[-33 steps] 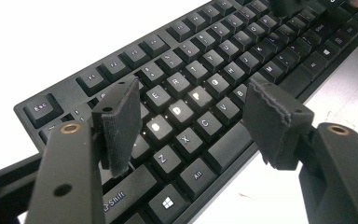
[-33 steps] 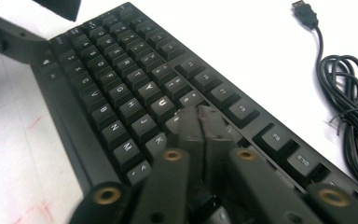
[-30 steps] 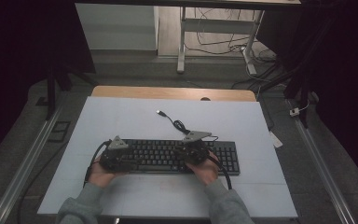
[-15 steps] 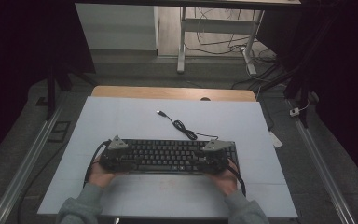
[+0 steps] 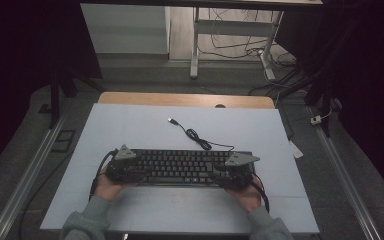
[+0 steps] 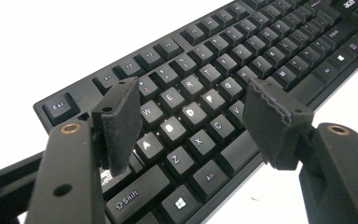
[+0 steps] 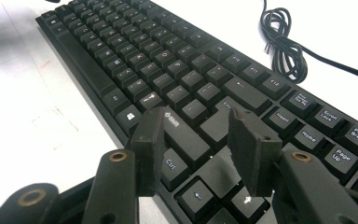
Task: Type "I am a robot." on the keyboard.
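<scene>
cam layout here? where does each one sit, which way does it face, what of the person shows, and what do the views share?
High view: above the person's side, facing forward and down on the table; forearms, hands, left gripper, right gripper.
Left gripper view: on the left gripper, over the keyboard's letter keys; open jaws.
Right gripper view: on the right gripper, over the right Shift and arrow keys; open jaws, just opened, nothing between.
Shared: keyboard everywhere; coiled cable in high and right.

White table top (image 5: 130, 125); metal desk legs (image 5: 195, 45) beyond; floor cables (image 5: 240, 42).

Pale blue table (image 5: 130, 125) with black keyboard (image 5: 180, 167), coiled cable (image 5: 195, 136).
</scene>
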